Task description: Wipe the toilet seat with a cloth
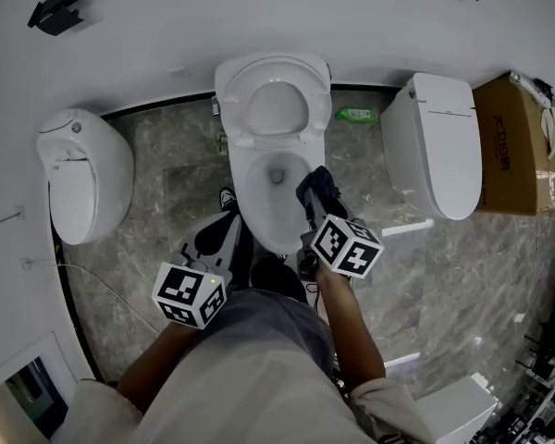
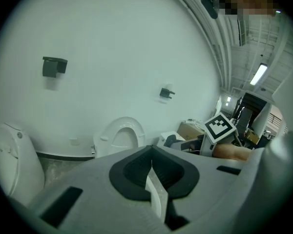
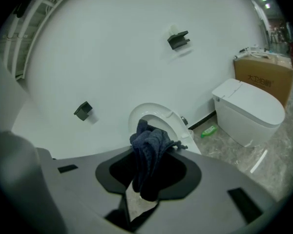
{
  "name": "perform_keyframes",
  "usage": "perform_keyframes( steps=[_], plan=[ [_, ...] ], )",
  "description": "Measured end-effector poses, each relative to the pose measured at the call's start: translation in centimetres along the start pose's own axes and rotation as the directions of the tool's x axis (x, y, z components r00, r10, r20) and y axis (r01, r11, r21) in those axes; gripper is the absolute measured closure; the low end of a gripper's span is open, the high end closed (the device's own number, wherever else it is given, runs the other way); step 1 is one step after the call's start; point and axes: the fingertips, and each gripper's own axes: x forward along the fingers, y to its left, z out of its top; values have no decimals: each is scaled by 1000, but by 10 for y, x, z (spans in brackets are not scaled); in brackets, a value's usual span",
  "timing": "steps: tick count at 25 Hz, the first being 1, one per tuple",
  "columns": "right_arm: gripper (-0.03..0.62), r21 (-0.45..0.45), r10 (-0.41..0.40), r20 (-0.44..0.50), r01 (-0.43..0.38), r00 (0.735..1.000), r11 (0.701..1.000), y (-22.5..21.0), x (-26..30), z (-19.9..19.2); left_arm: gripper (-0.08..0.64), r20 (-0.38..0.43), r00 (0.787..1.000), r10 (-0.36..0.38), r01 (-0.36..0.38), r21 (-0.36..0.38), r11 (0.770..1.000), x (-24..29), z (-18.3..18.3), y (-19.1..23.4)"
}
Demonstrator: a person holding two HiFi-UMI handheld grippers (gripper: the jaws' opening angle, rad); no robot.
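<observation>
Toilet showroom, three toilets [image 1: 246, 185], cardboard box [image 1: 511, 146]

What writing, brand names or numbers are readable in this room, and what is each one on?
No text here reads clearly.
Cardboard box: dark printed characters on it, too blurred to read.
Green bottle on the floor: label too small to read.
Two cubes: black-and-white square patterns only, no words or numbers.
</observation>
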Motion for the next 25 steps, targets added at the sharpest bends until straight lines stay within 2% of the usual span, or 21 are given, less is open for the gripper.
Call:
perform_keyframes(
  steps=[6,10,17,25],
  plan=[
    [495,39,-8,10,7,1000,999,-16,68,29,551,-31,998,54,-55,-24,998,6,6,36],
    [494,55,-28,-23,29,999,998,-24,112,42,551,-56,994,90,-92,-41,995,7,6,63],
    [494,101,-108,-31,111,994,989,-45,182,68,551,-91,992,89,-95,-53,994,17,8,88],
    [494,144,-207,-36,210,978,967,-79,222,93,551,-134,989,68,-75,-54,996,28,6,102]
  ],
)
